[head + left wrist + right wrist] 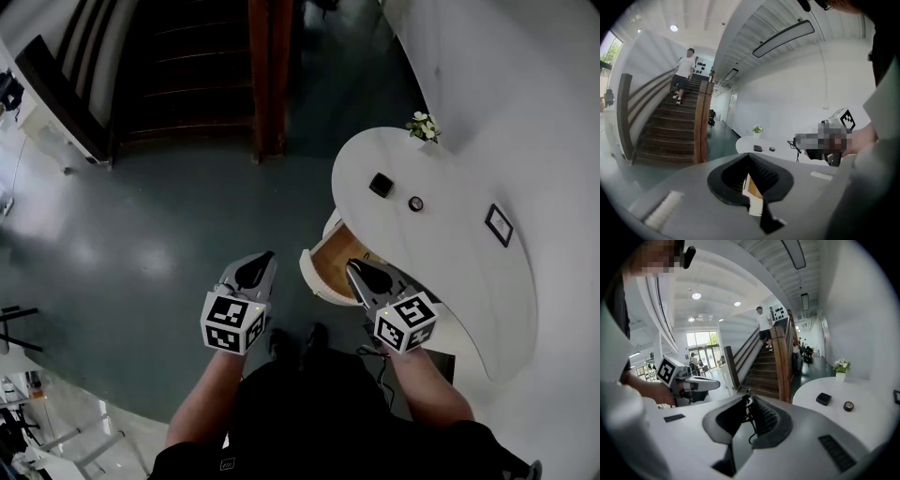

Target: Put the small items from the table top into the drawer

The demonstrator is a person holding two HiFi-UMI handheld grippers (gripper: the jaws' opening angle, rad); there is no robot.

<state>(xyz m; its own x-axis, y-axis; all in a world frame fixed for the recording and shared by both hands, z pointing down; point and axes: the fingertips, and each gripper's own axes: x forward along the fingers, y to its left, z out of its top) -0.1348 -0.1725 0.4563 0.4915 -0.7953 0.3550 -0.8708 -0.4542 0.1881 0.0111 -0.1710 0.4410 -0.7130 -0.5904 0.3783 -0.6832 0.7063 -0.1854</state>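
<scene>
Head view is showing the left gripper (268,257) and right gripper (351,267) hanging empty, fingers pressed together, by the open drawer (316,278), while the black box (381,184) and round cap (415,202) are lying farther along the desk (469,267), so reaching in unopened is risking shoving them off.

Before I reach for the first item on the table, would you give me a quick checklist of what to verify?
1. Drawer pulled out: ok.
2. Black square item and round item on the table: ok.
3. Right hand-held gripper jaws apart for a grasp: not ok, together.
4. Left hand-held gripper empty: ok.
5. Drawer interior free: cannot tell, partly hidden.
</scene>
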